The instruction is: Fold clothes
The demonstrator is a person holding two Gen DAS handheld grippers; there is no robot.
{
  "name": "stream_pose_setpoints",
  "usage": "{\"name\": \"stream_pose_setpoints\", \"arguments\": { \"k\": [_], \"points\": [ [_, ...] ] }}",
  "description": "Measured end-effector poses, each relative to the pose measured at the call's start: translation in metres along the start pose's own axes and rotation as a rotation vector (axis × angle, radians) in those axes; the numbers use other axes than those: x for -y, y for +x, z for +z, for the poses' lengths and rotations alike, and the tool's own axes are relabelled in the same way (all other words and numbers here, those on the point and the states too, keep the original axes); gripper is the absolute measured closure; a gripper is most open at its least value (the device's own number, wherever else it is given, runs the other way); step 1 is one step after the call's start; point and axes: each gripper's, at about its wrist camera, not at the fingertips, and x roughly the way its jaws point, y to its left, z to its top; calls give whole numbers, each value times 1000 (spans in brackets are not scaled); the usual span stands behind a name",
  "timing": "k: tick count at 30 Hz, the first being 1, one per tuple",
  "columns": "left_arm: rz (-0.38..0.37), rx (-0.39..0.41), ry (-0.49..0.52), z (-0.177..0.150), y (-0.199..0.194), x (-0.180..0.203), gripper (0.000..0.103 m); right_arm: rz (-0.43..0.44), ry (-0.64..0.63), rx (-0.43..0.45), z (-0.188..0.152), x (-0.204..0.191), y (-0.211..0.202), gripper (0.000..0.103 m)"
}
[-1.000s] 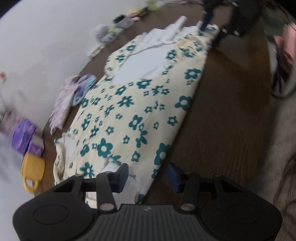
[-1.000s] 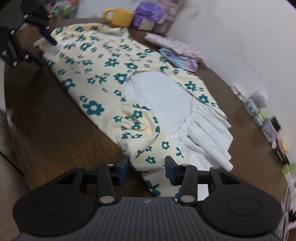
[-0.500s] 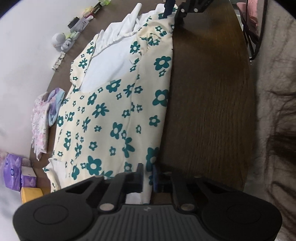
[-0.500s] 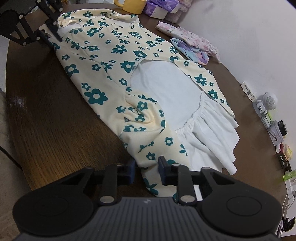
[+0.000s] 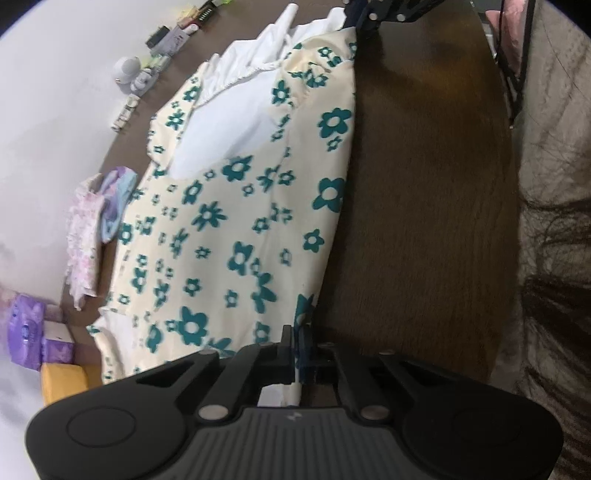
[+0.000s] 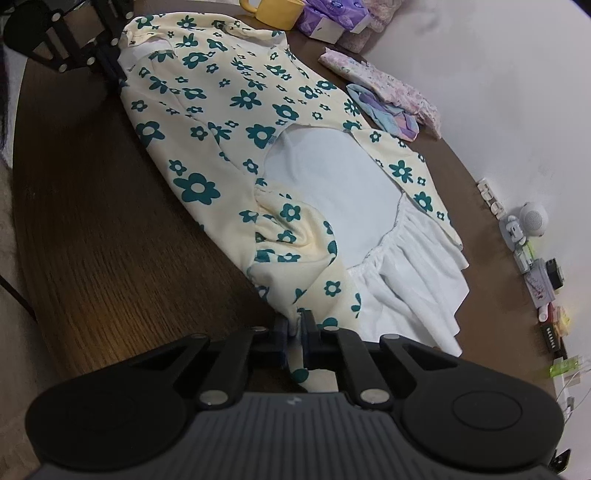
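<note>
A cream dress with teal flowers [image 5: 236, 221] [image 6: 236, 107] lies spread along the dark wooden table [image 5: 424, 221] [image 6: 92, 229]. A white inner layer with a gathered ruffle [image 6: 410, 269] shows at one end. My left gripper [image 5: 296, 338] is shut on the dress's near edge at one end. At the opposite end, my right gripper [image 6: 294, 325] is shut on the flowered edge beside the ruffle. Each gripper also shows far off in the other's view: the right gripper [image 5: 373, 14] and the left gripper [image 6: 99, 51], both at the cloth's edge.
Folded pastel clothes [image 5: 92, 221] [image 6: 388, 92] lie by the wall beside the dress. A yellow mug [image 6: 273, 11] and purple tissue packs [image 5: 26, 328] stand at one end. Small gadgets and bottles [image 6: 532, 240] line the wall at the other. Bare table runs along the dress's open side.
Both grippers went from open to shut, closing on the dress's edge at opposite ends. The left wrist view has swung so the dress lies straighter ahead.
</note>
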Motion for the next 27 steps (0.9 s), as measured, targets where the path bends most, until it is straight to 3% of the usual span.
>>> {"name": "stream_pose_setpoints", "arguments": {
  "k": [11, 19, 27],
  "points": [
    [201, -19, 18, 20, 2, -46, 103, -72, -213, 23, 24, 19, -5, 97],
    [230, -34, -24, 30, 32, -81, 103, -109, -344, 9, 46, 47, 36, 97],
    [191, -46, -67, 28, 56, -95, 103, -80, -366, -4, 58, 64, 76, 97]
  ]
}}
